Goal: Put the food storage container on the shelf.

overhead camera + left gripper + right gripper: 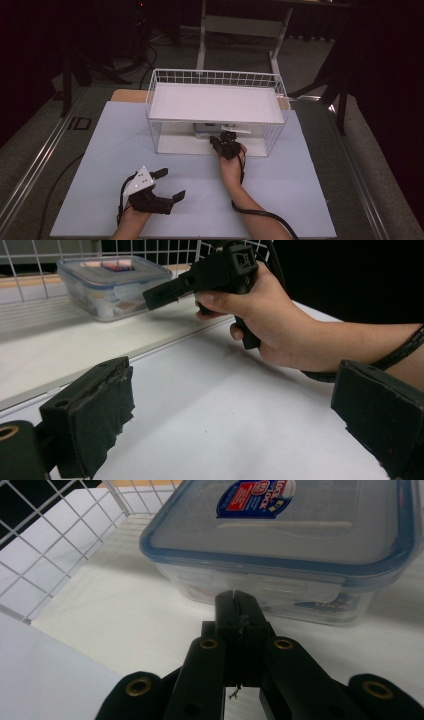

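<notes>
— Where's the clip-lid food container?

— On the lower shelf of the white wire rack, under its top board.

— And the right tool?

— Jaws pressed together, tips just before the container's near wall.

— The left tool?

— Spread wide, over the bench, well apart from the rack.

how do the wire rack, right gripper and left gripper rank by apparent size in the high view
1. wire rack, clearly largest
2. left gripper
3. right gripper, though it's partly covered by the hand and farther off, so this ranking is unsure
</notes>
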`<state>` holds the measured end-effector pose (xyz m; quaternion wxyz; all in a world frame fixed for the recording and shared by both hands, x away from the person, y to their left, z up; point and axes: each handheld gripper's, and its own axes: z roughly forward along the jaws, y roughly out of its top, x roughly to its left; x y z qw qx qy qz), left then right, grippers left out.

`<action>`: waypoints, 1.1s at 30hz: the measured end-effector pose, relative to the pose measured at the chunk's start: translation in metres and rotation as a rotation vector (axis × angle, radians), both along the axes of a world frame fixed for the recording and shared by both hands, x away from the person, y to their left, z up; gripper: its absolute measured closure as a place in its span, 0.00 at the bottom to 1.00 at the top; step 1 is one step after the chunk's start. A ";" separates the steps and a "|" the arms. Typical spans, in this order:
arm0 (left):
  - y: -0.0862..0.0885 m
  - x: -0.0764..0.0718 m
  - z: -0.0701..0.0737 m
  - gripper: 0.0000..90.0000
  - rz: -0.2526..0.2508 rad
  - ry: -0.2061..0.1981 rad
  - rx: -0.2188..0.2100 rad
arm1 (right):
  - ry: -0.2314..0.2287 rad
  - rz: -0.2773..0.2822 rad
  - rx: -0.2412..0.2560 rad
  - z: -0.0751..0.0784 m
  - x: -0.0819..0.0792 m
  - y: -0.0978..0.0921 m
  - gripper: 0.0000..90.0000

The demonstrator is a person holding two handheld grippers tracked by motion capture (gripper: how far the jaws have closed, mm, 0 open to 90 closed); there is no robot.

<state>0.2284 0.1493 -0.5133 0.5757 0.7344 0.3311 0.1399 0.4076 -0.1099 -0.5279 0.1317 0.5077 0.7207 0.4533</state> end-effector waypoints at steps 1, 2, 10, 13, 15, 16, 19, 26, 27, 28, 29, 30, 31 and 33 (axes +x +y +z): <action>0.000 0.000 0.000 0.05 -0.001 0.000 -0.001 | 0.005 -0.001 0.003 0.000 0.001 0.000 1.00; 0.000 0.000 0.000 0.05 -0.003 0.001 0.000 | 0.005 0.000 0.003 -0.001 0.001 0.000 1.00; 0.001 0.001 0.003 0.05 -0.009 -0.002 0.010 | -0.005 0.056 0.027 0.002 -0.013 0.001 0.95; 0.002 0.001 0.003 0.05 -0.003 0.004 0.000 | -0.003 0.081 0.019 0.007 -0.025 0.001 0.93; 0.001 0.001 0.003 0.05 -0.003 0.007 0.001 | -0.017 0.098 0.009 0.009 -0.033 -0.001 0.93; 0.000 0.001 0.003 0.05 -0.005 0.006 -0.001 | -0.019 0.113 -0.001 0.010 -0.036 -0.002 0.92; -0.002 0.001 0.003 0.05 -0.013 0.006 0.007 | -0.031 0.136 -0.003 0.015 -0.049 -0.008 0.85; -0.009 0.000 0.003 0.05 -0.041 -0.001 0.021 | -0.084 0.183 -0.003 0.023 -0.068 -0.017 0.49; -0.010 0.000 0.003 0.05 -0.043 -0.001 0.021 | -0.088 0.189 0.005 0.023 -0.070 -0.018 0.41; -0.010 0.000 0.002 0.05 -0.045 -0.002 0.017 | -0.094 0.187 0.001 0.022 -0.072 -0.020 0.37; -0.010 0.000 0.002 0.05 -0.048 -0.001 0.015 | -0.097 0.194 0.017 0.022 -0.074 -0.021 0.30; -0.010 0.000 0.003 0.05 -0.052 0.001 0.013 | -0.096 0.207 0.031 0.022 -0.074 -0.023 0.25; -0.009 0.000 0.003 0.05 -0.055 -0.003 0.013 | -0.093 0.220 0.038 0.021 -0.076 -0.025 0.20; -0.009 0.001 0.004 0.05 -0.064 -0.008 0.015 | -0.095 0.241 0.050 0.022 -0.079 -0.028 0.20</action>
